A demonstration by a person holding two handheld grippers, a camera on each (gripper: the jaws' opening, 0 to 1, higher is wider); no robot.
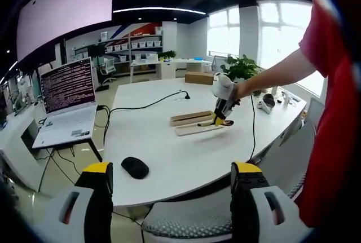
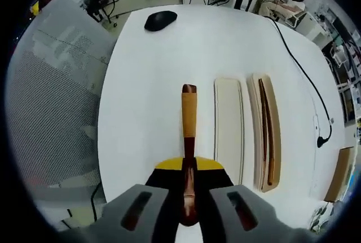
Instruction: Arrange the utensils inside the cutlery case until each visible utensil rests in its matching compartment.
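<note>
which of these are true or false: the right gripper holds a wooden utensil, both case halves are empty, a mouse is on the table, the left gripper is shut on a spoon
1. The right gripper holds a wooden utensil. True: its jaws are closed on the handle.
2. Both halves of the cutlery case are empty. False: the nearer half looks empty, but the far half holds a long dark utensil.
3. A black mouse lies on the white table. True.
4. The left gripper is shut on a spoon. False: its jaws stand apart with nothing between them.
</note>
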